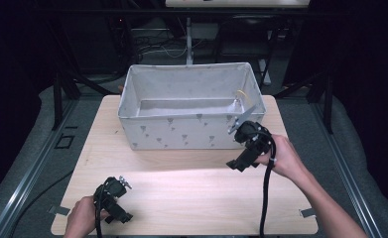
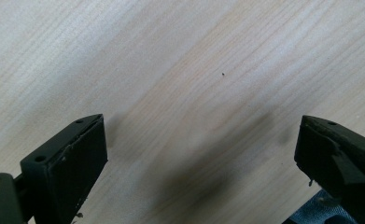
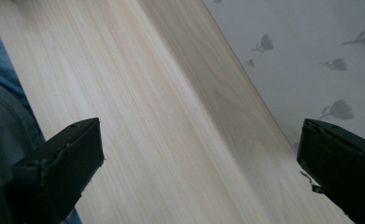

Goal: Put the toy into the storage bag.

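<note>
A grey fabric bin (image 1: 181,131) printed with small dark motifs stands at the back middle of the light wooden table (image 1: 191,193). Something thin and yellow (image 1: 241,94) lies inside it near the right end. My right gripper (image 1: 237,164) hovers just in front of the bin's right front corner, jaws wide apart with nothing between them; in the right gripper view its jaws (image 3: 199,163) frame bare wood, with the bin's wall (image 3: 311,60) at the upper right. My left gripper (image 1: 118,218) sits low at the table's front left, and its open jaws (image 2: 199,163) point at bare wood.
Dark metal frame bars and cables stand behind the bin. Grey padded floor and rails run along both sides of the table. A person's hands come in from the bottom edge. Bare tabletop stretches between the two grippers.
</note>
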{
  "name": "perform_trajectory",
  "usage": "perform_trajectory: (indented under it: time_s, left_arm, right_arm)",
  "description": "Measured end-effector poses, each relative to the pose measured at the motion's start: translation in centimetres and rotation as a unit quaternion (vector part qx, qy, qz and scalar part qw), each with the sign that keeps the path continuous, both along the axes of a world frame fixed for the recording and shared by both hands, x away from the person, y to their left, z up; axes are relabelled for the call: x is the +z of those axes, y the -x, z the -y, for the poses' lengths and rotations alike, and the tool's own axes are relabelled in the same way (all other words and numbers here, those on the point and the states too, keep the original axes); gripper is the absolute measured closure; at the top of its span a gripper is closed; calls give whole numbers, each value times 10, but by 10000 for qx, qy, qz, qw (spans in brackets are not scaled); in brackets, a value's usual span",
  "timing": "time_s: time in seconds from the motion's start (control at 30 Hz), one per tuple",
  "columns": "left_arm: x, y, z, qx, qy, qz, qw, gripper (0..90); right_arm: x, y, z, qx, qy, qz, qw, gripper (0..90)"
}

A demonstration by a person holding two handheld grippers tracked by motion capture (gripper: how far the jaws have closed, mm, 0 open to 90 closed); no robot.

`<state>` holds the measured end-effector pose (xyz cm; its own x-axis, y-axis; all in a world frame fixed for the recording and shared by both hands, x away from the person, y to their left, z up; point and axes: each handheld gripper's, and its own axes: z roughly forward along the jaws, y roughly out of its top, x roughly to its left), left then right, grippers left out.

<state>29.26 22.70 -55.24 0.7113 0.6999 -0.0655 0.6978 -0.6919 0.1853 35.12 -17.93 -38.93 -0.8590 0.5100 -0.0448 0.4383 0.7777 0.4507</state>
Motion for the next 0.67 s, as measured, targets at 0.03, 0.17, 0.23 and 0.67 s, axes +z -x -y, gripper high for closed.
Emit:
perform_trajectory:
  time_s: [0.03, 0.17, 0.23, 0.67]
  left_arm:
    - [1, 0, 0, 9, 14, 28, 10000, 26]
    - [1, 0, -1, 28, 19, 15, 10000, 26]
    - [1, 0, -1, 12, 7, 30, 10000, 26]
    - [13, -5, -6, 457, 700, 334, 9959, 1]
  right_arm:
    - [-6, 2, 0, 6, -32, -58, 10000, 3]
    - [-42, 14, 2, -17, -35, -264, 9996, 5]
    - [-56, 18, 3, -60, -33, -330, 9994, 4]
    - [-121, 45, 8, -162, 91, -676, 9975, 6]
